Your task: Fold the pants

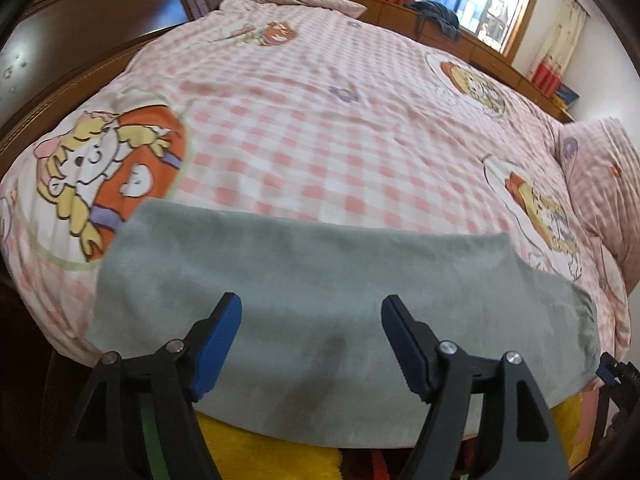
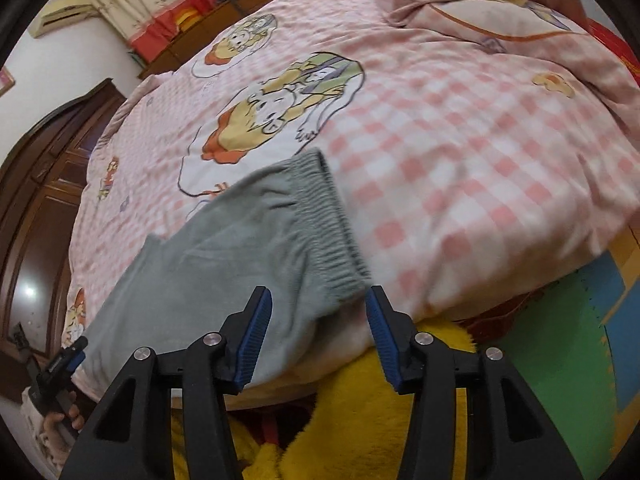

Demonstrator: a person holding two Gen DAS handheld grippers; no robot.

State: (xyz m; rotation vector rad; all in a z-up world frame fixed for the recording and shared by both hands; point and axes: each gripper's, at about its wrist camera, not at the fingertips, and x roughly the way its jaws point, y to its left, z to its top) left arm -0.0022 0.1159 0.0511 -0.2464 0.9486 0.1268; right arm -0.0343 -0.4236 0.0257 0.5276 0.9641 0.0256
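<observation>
Ribbed blue fingers spread; fleecy grey pants flat, gingham quilt.

A pink checked quilt with cartoon prints covers the bed. A pillow lies at one side. Behind stand a dark wardrobe, a window and curtains. Yellow plush lies below the bed edge.

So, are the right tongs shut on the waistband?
No, the right tongs are open, with the waistband just ahead of them, ungripped.
</observation>
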